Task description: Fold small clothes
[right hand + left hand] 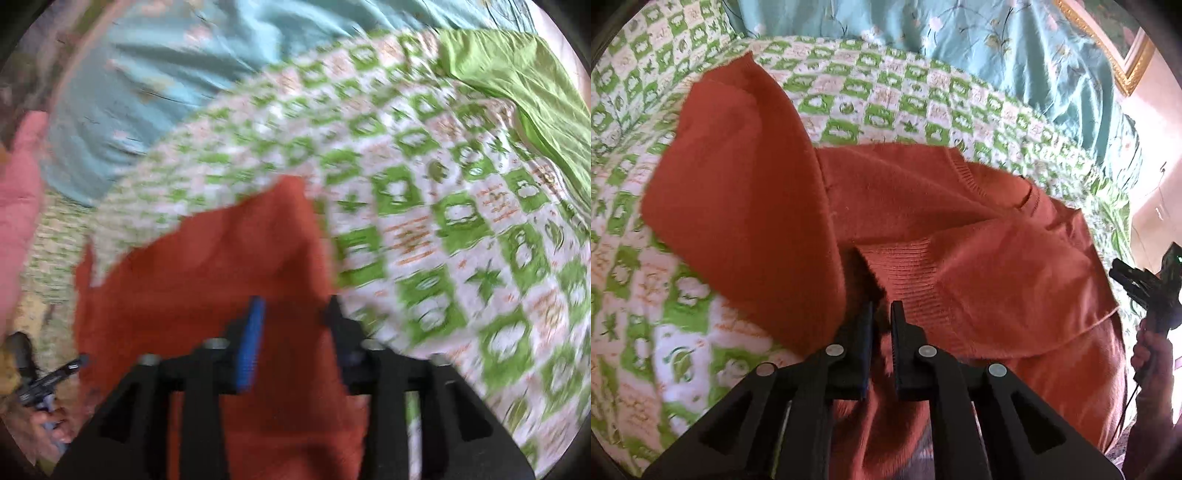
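Note:
A rust-orange knit sweater [894,206] lies on the green-and-white patterned bedspread [849,96], one sleeve folded up to the left. My left gripper [882,314] is nearly closed on the sweater's ribbed hem [908,273], with cloth between its fingers. In the blurred right wrist view the sweater [207,266] lies under my right gripper [295,310], which is open with cloth showing between its fingers. The right gripper also shows in the left wrist view [1145,284] at the right edge, held in a hand.
A teal floral quilt [997,55] lies along the far side of the bed. A plain green cloth [517,81] lies at the upper right. A gold picture frame [1123,55] hangs on the wall. The left gripper shows at lower left [48,380].

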Tool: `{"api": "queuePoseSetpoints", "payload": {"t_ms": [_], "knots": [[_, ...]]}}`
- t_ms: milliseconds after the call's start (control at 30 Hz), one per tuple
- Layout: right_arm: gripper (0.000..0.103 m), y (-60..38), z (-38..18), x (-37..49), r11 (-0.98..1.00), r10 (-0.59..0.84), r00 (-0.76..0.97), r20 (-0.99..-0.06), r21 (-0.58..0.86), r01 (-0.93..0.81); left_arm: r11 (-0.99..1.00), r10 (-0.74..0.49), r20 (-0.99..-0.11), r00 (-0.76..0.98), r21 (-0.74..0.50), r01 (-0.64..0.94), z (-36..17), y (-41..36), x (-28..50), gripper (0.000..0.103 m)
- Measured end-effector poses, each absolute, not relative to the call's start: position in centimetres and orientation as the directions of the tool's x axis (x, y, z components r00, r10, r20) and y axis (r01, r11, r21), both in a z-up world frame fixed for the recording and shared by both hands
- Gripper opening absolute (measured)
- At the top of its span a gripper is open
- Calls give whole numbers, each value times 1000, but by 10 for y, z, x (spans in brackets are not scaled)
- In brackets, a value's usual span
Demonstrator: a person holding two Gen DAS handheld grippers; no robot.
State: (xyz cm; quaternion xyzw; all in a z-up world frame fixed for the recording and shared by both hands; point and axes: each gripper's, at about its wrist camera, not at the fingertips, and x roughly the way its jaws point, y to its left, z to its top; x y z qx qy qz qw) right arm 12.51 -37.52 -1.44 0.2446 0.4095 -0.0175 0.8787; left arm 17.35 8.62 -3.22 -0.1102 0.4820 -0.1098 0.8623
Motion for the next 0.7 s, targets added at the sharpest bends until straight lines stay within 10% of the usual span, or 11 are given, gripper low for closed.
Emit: {"api": "queuePoseSetpoints", "payload": {"t_ms": [367, 700], "knots": [[59, -272, -29, 80, 834, 449, 570, -688, 552, 10, 978, -141, -816, 560, -202, -49, -2, 117, 208, 73], [59, -240, -40, 64, 829, 501, 503, -705, 558, -44, 983, 19, -840, 542, -83, -164, -7, 138, 307, 78]]}}
